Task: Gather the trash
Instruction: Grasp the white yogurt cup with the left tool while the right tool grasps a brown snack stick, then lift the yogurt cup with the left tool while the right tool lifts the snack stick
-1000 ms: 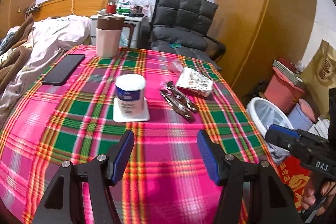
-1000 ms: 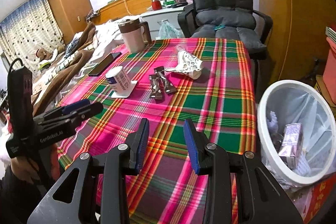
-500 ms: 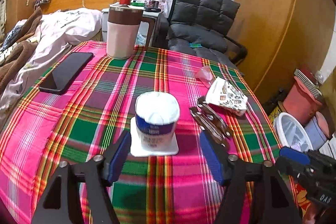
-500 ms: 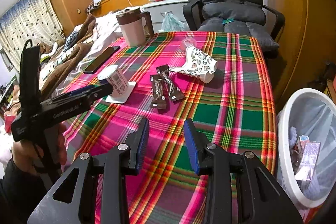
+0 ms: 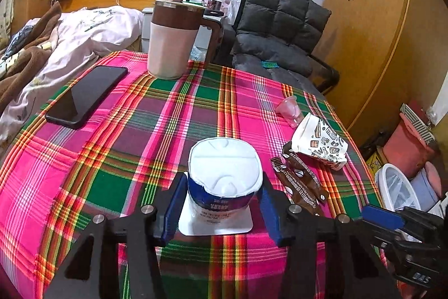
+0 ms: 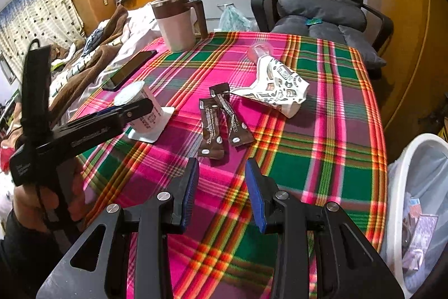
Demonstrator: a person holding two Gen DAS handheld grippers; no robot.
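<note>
Between the spread fingers (image 5: 173, 210) of the left gripper (image 5: 221, 210) stands the upturned yogurt cup (image 5: 225, 175), on the plaid table (image 5: 120, 136); neither pad visibly touches it. It looks light and thin-walled, so a gentle squeeze low on its sides should suit. The right gripper (image 6: 222, 194) hovers part-open near the coffee sachets (image 6: 221, 122). A second ago the left gripper was well short of the cup.

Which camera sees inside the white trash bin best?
The right wrist view: the trash bin sits close, its liner and some wrappers inside showing. In the left wrist view the bin is small, far off, and partly hidden, contents unclear.
</note>
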